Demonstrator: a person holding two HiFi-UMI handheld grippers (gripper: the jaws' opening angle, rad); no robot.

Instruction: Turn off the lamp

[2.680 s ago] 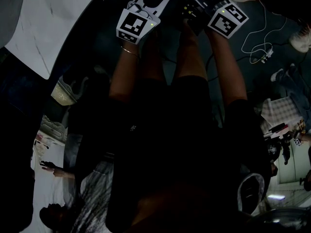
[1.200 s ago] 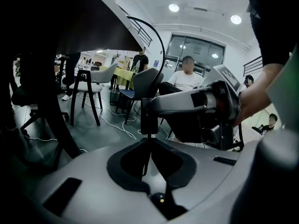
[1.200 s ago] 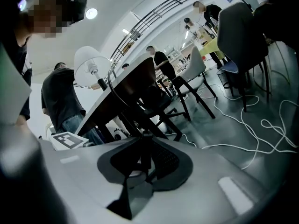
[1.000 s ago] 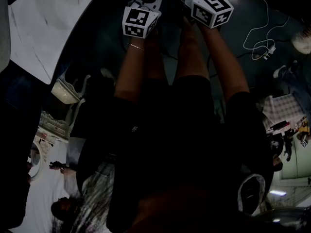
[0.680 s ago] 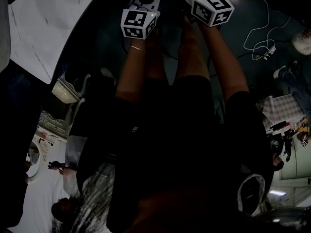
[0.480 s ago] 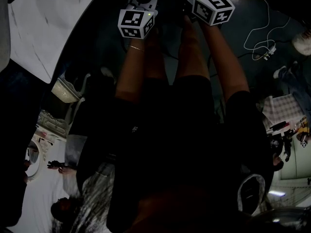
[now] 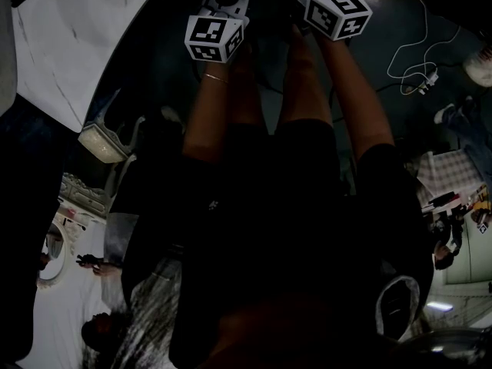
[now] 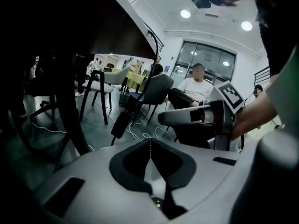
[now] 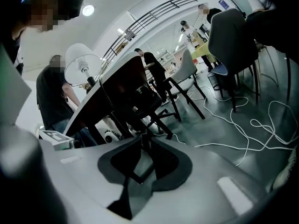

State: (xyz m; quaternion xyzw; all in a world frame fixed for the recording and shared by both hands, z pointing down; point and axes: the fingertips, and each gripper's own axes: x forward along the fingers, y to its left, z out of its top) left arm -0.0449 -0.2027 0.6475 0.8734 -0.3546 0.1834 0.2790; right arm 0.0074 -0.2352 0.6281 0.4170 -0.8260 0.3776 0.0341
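The lamp (image 9: pixel 83 62), with a white shade on a thin stem, stands on the dark-edged table (image 9: pixel 117 85) up to the left in the right gripper view. My right gripper (image 9: pixel 142 146) has just been closing. Its pads grip a flat black switch box (image 9: pixel 139 164) with a dark cord rising from it. My left gripper (image 8: pixel 150 143) is shut with nothing between its pads. It sits just left of the right gripper (image 8: pixel 161 119). In the dark head view, both marker cubes sit at the top edge, the left (image 7: pixel 215 38) and the right (image 7: pixel 338 12).
White cables (image 9: pixel 261 125) loop over the grey floor. Dark chairs (image 9: pixel 233 36) stand around, and table legs (image 8: pixel 70 111) rise at the left. A black block hangs on a cord (image 8: pixel 119 124). A person sits behind (image 8: pixel 198 85). The white marble tabletop (image 7: pixel 69 44) shows at upper left.
Since the earliest frame both grippers have shifted toward the top of the head view, and the black box no longer shows there. Over the last second the left cube has rolled slightly.
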